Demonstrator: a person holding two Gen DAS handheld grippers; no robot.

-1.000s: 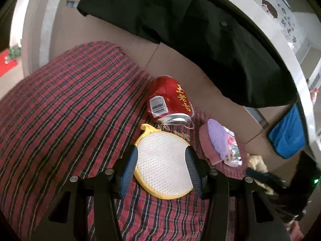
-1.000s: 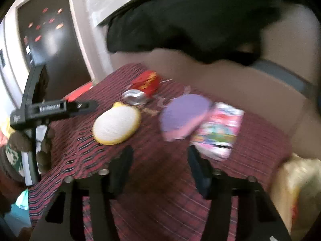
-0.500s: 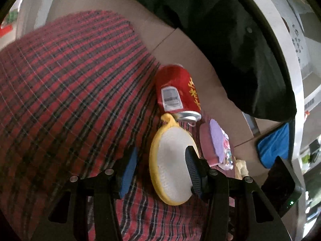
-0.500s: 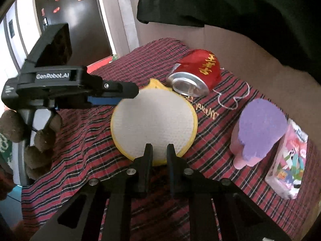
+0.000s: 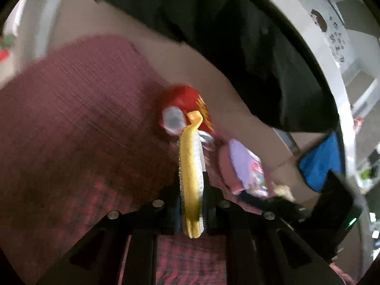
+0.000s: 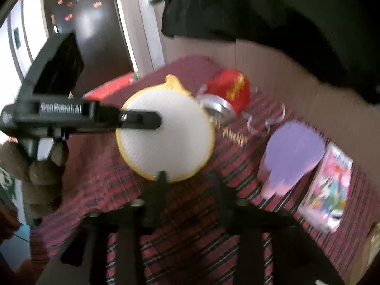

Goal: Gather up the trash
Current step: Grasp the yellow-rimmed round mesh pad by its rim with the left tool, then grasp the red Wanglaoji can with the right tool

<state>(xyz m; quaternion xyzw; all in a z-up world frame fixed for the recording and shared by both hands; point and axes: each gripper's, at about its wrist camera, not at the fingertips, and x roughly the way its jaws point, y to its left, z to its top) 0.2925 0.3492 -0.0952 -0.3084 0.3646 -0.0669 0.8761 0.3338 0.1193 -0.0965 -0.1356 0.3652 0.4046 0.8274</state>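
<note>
The red checked cloth [image 5: 71, 118] fills the 9 o'clock side of the left wrist view. In the middle, the left gripper [image 5: 191, 178] is closing its jaws on the round pad [image 5: 190, 147]. The pad has a yellow rim and a white face. It stands on its edge between the two fingers, and they squeeze it from both sides. The grip is only near the rim, so the pad could slip out and fall back on the cloth if the hand swings fast. The pad is soft, so it might also bend and pop free. Just past the pad's tip, at 12 o'clock, lies the red can [image 5: 187, 99] on its side, with its shiny end facing the camera. The can is close, and a bump from the pad could make it roll away. At 3 o'clock from the pad sits a purple thing [image 5: 239, 159]; the view is too blurry to say what it is. In the right wrist view, the right gripper [image 6: 188, 180] is at 6 o'clock under the pad. Its jaws are opening and hold nothing. The pad's bottom rim is just beside one finger, so the two grippers could knock together and shake the pad loose. A bright packet [image 6: 327, 185] lies at 3 o'clock, well away from both grippers.
</note>
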